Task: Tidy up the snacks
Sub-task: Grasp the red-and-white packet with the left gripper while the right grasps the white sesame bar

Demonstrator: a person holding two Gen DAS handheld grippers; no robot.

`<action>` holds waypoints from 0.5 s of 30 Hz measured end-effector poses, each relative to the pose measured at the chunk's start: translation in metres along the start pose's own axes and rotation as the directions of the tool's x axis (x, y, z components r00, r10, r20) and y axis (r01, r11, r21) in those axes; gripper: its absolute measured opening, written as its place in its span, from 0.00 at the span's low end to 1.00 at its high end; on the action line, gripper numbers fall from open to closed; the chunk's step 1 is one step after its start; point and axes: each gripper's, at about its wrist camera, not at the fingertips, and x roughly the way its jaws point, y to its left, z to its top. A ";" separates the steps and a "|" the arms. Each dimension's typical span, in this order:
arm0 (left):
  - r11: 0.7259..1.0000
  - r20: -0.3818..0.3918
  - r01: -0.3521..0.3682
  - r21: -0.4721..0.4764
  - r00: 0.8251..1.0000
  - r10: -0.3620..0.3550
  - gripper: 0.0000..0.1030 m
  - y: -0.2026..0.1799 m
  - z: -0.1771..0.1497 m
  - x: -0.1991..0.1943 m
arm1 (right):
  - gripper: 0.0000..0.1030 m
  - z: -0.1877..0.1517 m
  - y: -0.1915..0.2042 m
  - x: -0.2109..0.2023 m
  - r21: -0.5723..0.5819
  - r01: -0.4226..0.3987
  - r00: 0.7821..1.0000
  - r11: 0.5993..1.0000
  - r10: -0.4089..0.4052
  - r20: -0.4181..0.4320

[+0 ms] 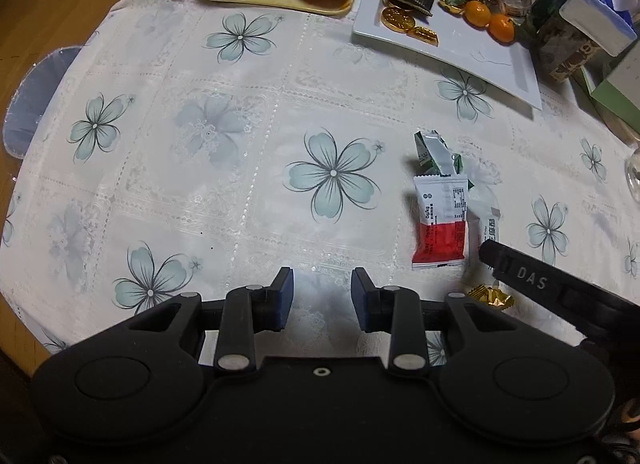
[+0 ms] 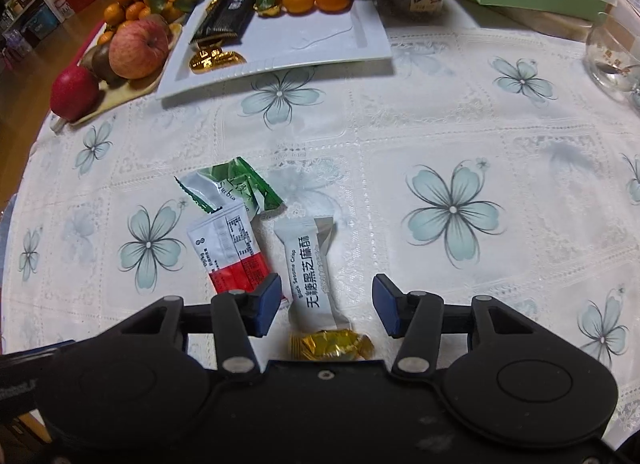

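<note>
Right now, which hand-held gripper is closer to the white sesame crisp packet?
Right. The right hand-held gripper straddles the white sesame crisp packet, jaws open; the left hand-held gripper hovers over bare tablecloth beside it.

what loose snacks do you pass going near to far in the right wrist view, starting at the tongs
gold foil candy → white black sesame crisp packet → green and white wrapper → white tray

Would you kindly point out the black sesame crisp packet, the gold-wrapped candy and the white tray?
black sesame crisp packet (image 2: pixel 310 276), right wrist view, middle of its printed face.
gold-wrapped candy (image 2: pixel 330 346), right wrist view, centre of the foil.
white tray (image 2: pixel 320 44), right wrist view, bare floor.
</note>
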 end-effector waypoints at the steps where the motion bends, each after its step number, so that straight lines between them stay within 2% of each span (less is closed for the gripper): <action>1: 1.000 -0.001 0.006 -0.004 1.000 -0.006 0.41 0.000 0.002 0.000 | 0.51 0.001 0.002 0.004 -0.005 0.006 1.000 1.000 -0.006 -0.003; 4: 1.000 0.000 0.016 -0.005 1.000 -0.016 0.41 -0.002 0.005 0.000 | 0.41 0.003 0.006 0.017 -0.005 0.029 0.999 1.000 -0.029 -0.039; 6: 1.000 0.006 0.019 0.001 1.000 -0.019 0.41 -0.004 0.006 0.001 | 0.27 0.005 0.003 0.025 0.019 0.013 0.997 1.000 -0.012 -0.077; 9: 1.000 0.016 0.012 0.012 1.000 -0.012 0.41 -0.009 0.007 0.002 | 0.25 0.006 -0.005 0.025 0.056 -0.005 0.996 0.998 0.010 -0.092; 15: 0.998 0.047 0.033 0.047 0.998 -0.035 0.41 -0.028 0.006 0.005 | 0.24 0.012 -0.026 0.004 0.110 0.002 0.998 0.994 0.005 -0.062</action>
